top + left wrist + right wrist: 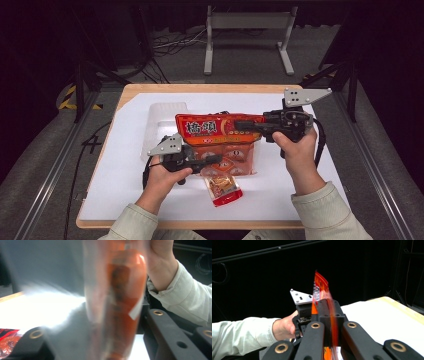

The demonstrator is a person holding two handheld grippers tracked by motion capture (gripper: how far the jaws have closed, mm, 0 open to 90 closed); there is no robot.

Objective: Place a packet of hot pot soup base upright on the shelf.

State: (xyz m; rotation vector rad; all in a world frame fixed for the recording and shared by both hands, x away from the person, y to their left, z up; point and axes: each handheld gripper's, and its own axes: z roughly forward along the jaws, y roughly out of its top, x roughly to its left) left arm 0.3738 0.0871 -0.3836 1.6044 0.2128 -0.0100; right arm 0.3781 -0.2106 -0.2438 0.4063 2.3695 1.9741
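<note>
The right tool (pixel 250 125) is clamped on the snack bag (pixel 220 130); the left tool (pixel 212 161) grips its lower part. A small packet (pixel 223 188) lies below on the counter (pixel 125 165).

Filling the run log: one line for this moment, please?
right gripper: shut on snack bag top edge | left gripper: fingers either side of bag's clear lower part, contact unclear | small packet: on table
</note>
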